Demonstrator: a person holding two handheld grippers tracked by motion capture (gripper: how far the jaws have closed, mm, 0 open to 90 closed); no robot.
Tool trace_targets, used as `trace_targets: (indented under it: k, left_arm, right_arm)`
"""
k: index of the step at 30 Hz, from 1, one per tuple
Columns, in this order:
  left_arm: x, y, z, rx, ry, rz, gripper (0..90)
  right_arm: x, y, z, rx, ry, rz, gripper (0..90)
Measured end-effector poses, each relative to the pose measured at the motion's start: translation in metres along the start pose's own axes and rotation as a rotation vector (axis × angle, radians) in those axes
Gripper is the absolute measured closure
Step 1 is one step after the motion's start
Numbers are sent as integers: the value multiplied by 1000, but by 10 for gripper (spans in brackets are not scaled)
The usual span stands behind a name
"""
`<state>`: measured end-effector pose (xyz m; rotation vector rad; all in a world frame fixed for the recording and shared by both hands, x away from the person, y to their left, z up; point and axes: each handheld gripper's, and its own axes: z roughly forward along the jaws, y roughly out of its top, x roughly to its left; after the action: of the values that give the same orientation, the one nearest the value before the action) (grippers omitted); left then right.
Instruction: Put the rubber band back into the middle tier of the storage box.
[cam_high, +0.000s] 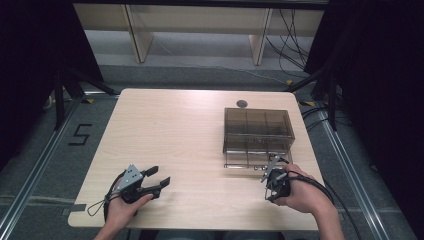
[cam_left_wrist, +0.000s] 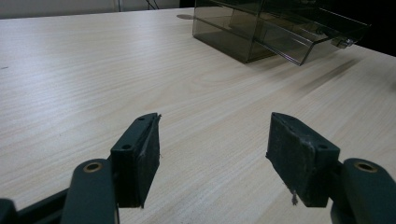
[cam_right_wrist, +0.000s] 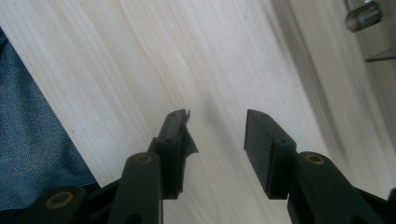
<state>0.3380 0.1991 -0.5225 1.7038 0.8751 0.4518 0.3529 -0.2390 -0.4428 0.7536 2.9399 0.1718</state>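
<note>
On the table (cam_high: 165, 125), as seen in the high view, a smoky transparent drawer box (cam_high: 258, 131) is sitting toward the far right corner, with its lowest drawer (cam_high: 250, 160) pulled out toward the near edge. The left gripper (cam_high: 159, 178) is being held by the left hand (cam_high: 122, 207) near the near left corner, its jaws spread wide and gripping nothing. The right gripper (cam_high: 270, 166) is being held by the right hand (cam_high: 300, 192) near the near right edge, just in front of the open drawer; its jaw gap cannot be judged here.

Along the left gripper view, the left gripper (cam_left_wrist: 212, 156) is being shown with its jaws standing wide apart above bare wood, and nothing is being held between them. The drawer box (cam_left_wrist: 243, 32) is lying well ahead, at the far right, with a drawer (cam_left_wrist: 317, 39) protruding.

Along the right gripper view, the right gripper (cam_right_wrist: 217, 142) is being shown with its jaws parted over the table surface, empty. A metal knob (cam_right_wrist: 363, 15) is appearing at the upper right, and blue fabric (cam_right_wrist: 32, 140) is visible past the table edge at the left.
</note>
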Motion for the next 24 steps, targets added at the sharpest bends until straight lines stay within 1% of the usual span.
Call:
trace_targets:
  k: [3,4,6,7,8,10,11,12,13,14,15,16,18,20,21,22,23,24]
  left_arm:
    - [0,0,0,1,0,3,341]
    - [0,0,0,2,0,2,341]
    - [0,0,0,2,0,2,341]
    - [0,0,0,2,0,1,341]
    - [0,0,0,2,0,2,341]
    - [0,0,0,2,0,1,341]
    - [0,0,0,2,0,2,341]
    - [0,0,0,1,0,0,341]
    - [0,0,0,1,0,0,341]
    - [0,0,0,0,0,0,341]
    - [0,0,0,1,0,0,341]
    - [0,0,0,2,1,0,341]
    - [0,0,0,2,1,0,341]
    - [0,0,0,2,1,0,341]
    - [0,0,0,2,1,-1,341]
    - [0,0,0,2,1,-1,341]
    - [0,0,0,2,1,-1,341]
    - [0,0,0,1,1,-1,341]
  right_arm:
    - [1,-1,2,1,4,-6,595]
    - [1,0,3,10,13,-22,594]
    - [4,-1,5,12,10,-23,590]
    - [7,-1,4,8,-2,0,590]
    - [8,-2,5,-1,-1,3,590]
    - [8,-2,6,-2,2,-21,588]
    - [8,-2,7,11,14,-31,588]
    - [9,-2,8,9,10,-26,587]
    - [9,-2,9,11,9,-30,586]
    - [9,-3,11,0,12,-40,585]
    - [13,-3,10,12,9,-3,585]
    - [14,-3,10,19,9,6,584]
    - [17,-4,12,15,-1,7,582]
    - [17,-4,14,-6,-1,-18,580]
    - [19,-5,13,-5,3,-5,580]
    - [19,-5,14,-1,11,-11,580]
    - [18,-5,15,-8,14,-33,579]
    - [21,-6,14,-4,14,-1,579]
